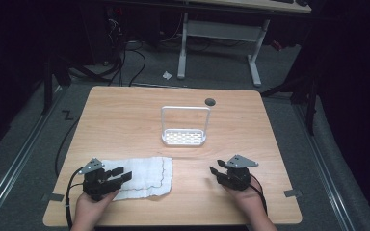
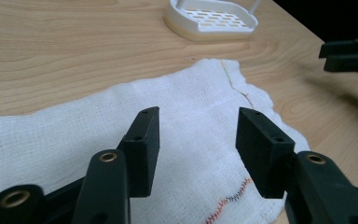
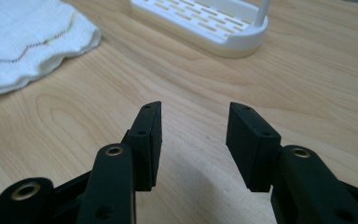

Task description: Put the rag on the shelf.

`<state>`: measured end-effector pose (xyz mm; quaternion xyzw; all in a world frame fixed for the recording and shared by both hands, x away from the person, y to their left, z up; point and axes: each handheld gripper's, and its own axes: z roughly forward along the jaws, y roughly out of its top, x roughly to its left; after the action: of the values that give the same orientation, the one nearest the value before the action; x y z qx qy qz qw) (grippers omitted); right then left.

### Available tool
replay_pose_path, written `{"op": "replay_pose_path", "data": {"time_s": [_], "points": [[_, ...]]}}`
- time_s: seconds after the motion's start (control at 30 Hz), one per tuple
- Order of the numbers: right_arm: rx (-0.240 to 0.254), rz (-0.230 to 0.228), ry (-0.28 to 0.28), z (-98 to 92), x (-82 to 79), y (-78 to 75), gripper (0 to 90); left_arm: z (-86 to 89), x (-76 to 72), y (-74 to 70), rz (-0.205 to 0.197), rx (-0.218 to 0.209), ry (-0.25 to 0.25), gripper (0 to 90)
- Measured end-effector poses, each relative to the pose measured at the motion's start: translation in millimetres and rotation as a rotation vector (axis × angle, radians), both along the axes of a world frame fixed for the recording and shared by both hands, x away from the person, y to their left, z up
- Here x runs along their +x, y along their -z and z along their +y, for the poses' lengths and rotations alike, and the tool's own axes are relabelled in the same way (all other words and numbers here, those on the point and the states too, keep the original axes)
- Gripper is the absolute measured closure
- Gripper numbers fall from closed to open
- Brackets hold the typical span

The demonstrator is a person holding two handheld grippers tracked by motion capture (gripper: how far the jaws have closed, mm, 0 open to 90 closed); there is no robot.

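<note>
**Left gripper poised over the white cloth, right one waiting on bare wood**

The person's left gripper is hovering over the white cloth, which is lying flat in the lower left of the high view, near the front edge of the table. Its jaws are standing spread with nothing between them; in the left gripper view they are framing the weave just short of the cloth's wavy stitched hem. The right gripper is sitting at the lower right of the high view, well apart from the cloth, its jaws also spread and empty over bare wood.

If the aim is to pick up or fold the cloth, I would judge the best grip to be at the hem or a corner: tip the jaws down until one slides under the edge, then close on a small pinch of fabric, not the flat middle, where thin gauze tends to slip or bunch. The right gripper could be taking the far corner so the cloth is lifting evenly.

A white slotted rack with a tall wire handle is standing near the centre of the frame, apart from the cloth. The tabletop is pale wood grain with a round dark grommet towards its upper edge. Around it the room is dim: grey floor, cables trailing at the upper left, and the white legs of another desk along the top.
</note>
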<state>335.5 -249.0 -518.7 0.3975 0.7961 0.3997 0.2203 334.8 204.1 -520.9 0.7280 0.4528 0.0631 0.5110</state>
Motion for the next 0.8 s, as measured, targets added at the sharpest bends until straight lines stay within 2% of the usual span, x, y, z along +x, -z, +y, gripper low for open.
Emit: {"op": "replay_pose_path", "data": {"time_s": [0.03, 0.07, 0.2, 0.27, 0.37, 0.5, 0.57, 0.8], "points": [[0.001, 0.004, -0.002, -0.5, -0.3, 1.0, 55.8, 1.9, 0.5, -0.2, -0.002, -0.016, -0.003, 49.3], [0.007, 0.03, 0.005, -2.1, -0.5, 2.7, 55.0, 3.9, 0.8, -0.5, 0.001, -0.03, -0.009, 48.8], [0.011, 0.025, 0.008, -2.5, -0.6, 2.1, 54.5, 11.8, 0.9, -2.0, -0.008, -0.018, -0.028, 48.6], [0.016, 0.022, 0.01, -2.0, 0.1, 1.2, 53.7, 20.1, 1.1, -3.8, -0.014, -0.036, -0.052, 48.5], [0.013, 0.022, 0.009, -0.1, -0.3, 2.3, 53.5, 38.6, 2.0, -6.5, -0.027, -0.053, -0.115, 48.5], [0.013, 0.033, 0.008, 1.8, 0.2, 4.3, 53.5, 59.0, 5.3, -5.3, -0.016, -0.072, -0.163, 49.9], [0.012, 0.036, 0.008, 2.4, 0.9, 4.9, 53.4, 65.2, 6.5, -4.7, -0.011, -0.06, -0.181, 50.7], [0.019, 0.043, 0.007, 6.4, -0.7, 5.7, 53.4, 78.1, 3.9, -8.4, -0.034, -0.03, -0.208, 53.0]]}}
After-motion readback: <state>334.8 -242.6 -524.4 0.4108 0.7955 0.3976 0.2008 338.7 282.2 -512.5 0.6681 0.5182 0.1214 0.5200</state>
